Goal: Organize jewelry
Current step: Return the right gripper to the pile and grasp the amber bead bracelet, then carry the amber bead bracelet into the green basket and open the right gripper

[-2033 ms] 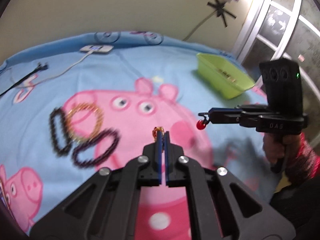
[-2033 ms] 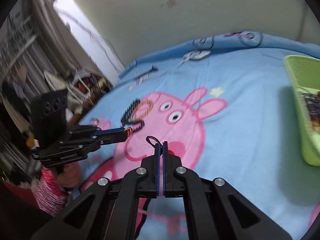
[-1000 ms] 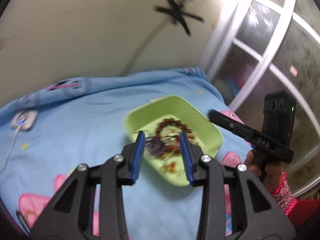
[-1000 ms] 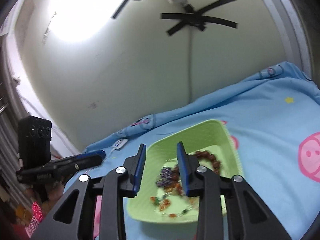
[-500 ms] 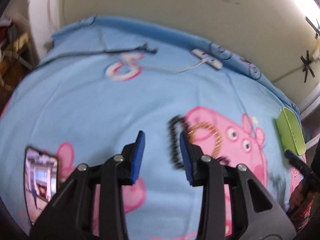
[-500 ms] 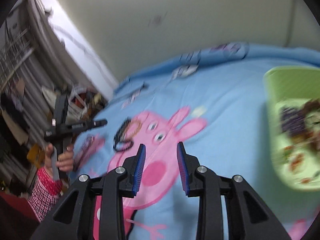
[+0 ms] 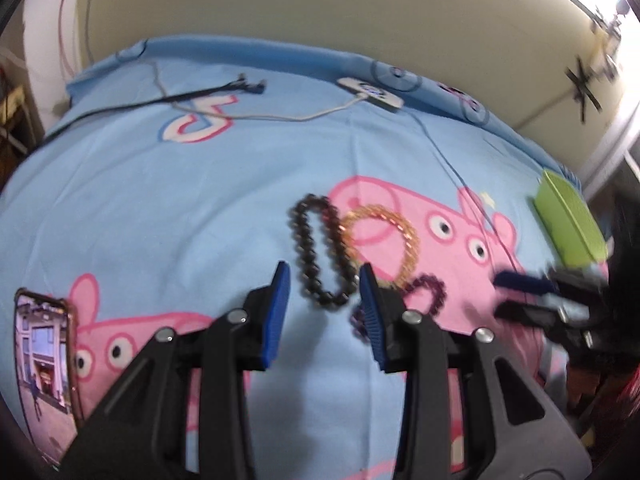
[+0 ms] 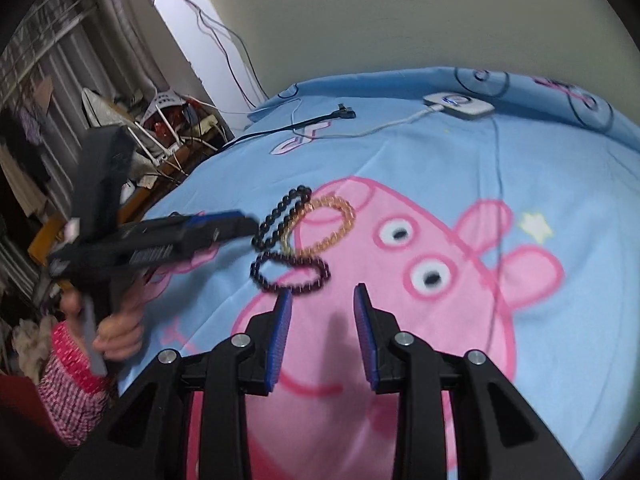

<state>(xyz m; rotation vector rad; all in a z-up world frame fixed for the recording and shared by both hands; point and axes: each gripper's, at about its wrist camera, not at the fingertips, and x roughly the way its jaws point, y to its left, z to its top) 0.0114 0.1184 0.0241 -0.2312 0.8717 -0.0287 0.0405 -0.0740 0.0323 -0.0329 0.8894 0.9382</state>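
Three bead bracelets lie overlapping on the blue cartoon-pig bedsheet: a black one (image 7: 299, 236) (image 8: 280, 212), a gold one (image 7: 406, 236) (image 8: 344, 216) and a dark purple one (image 7: 436, 292) (image 8: 304, 290). My left gripper (image 7: 325, 280) is open just above the sheet, and the near end of the black loop shows between its blue pads without touching them. My right gripper (image 8: 323, 300) is open and empty, just short of the purple bracelet. Each gripper shows in the other's view: the left (image 8: 246, 224) by the black bracelet, the right (image 7: 498, 296) blurred at the right.
A green tray (image 7: 568, 216) sits at the bed's far right edge. A phone (image 7: 44, 356) lies at the near left. A white charger (image 7: 370, 94) (image 8: 460, 106) and cables cross the far side by the wall. A hand (image 8: 116, 332) in a red checked sleeve holds the left gripper.
Both grippers, shut on small items two seconds ago, stood open over the green tray a second ago. They have since swung back left and down to the bracelets.
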